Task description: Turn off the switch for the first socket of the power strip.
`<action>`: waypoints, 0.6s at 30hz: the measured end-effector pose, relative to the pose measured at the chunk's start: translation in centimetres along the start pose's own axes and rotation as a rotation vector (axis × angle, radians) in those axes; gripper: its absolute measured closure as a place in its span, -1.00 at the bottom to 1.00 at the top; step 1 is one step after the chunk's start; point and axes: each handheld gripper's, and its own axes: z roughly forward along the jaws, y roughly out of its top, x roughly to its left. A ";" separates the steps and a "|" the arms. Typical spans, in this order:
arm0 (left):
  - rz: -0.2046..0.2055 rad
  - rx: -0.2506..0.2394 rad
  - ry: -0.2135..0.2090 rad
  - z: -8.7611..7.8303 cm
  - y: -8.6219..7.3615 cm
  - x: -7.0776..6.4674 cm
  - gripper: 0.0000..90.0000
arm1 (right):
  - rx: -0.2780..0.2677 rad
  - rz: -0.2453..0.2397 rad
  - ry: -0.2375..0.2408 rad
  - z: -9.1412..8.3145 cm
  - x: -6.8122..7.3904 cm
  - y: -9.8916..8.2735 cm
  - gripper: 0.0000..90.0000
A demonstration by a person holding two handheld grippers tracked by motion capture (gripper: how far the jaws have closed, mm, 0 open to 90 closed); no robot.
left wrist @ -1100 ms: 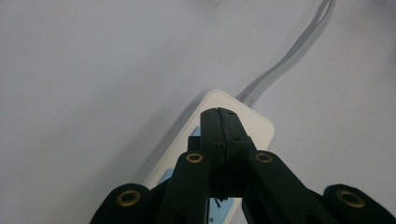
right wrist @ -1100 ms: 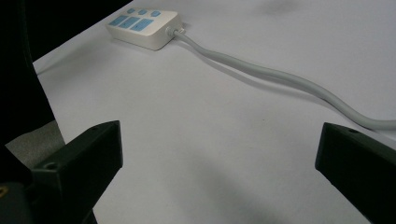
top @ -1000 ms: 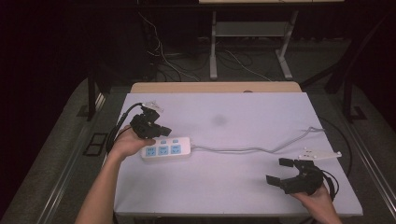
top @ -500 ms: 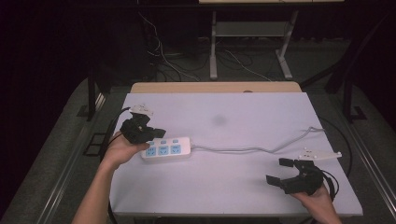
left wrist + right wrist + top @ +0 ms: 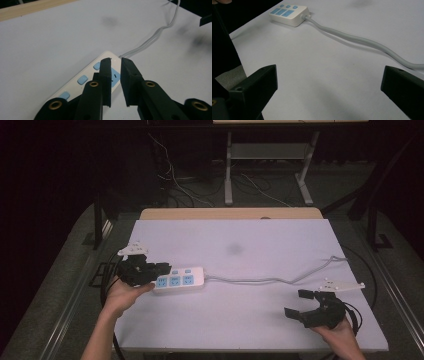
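Power strip (image 5: 180, 279) lay flat on white table (image 5: 250, 330), left of centre, grey cord (image 5: 270, 280) trailing right toward far edge. High view: left gripper (image 5: 161, 270) sat at strip's left end, over it; right gripper (image 5: 302, 302) rested near front right corner, well apart from strip.

Left gripper view: jaws had just been opening, narrow gap between them, nothing gripped; strip (image 5: 82, 80) lay beneath tips.

Right gripper view: jaws stood wide apart, empty; strip (image 5: 288, 15) lay far off, cord (image 5: 362, 41) crossing between.
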 end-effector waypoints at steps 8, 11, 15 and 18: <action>-0.024 -0.063 -0.021 -0.4 -1.7 -0.9 0.16 | 0.002 -0.001 0.001 0.1 0.0 0.0 -0.99; -0.031 -0.082 -0.047 -0.4 -2.3 -1.1 -0.03 | 0.001 0.000 0.001 0.0 0.0 0.0 -0.99; -0.031 -0.082 -0.081 -0.2 -3.0 -1.6 -0.41 | 0.003 -0.001 0.001 0.1 0.0 0.0 -0.99; -0.029 -0.067 -0.092 0.2 -3.4 -2.0 -0.71 | 0.003 -0.002 0.002 0.1 0.0 0.0 -0.99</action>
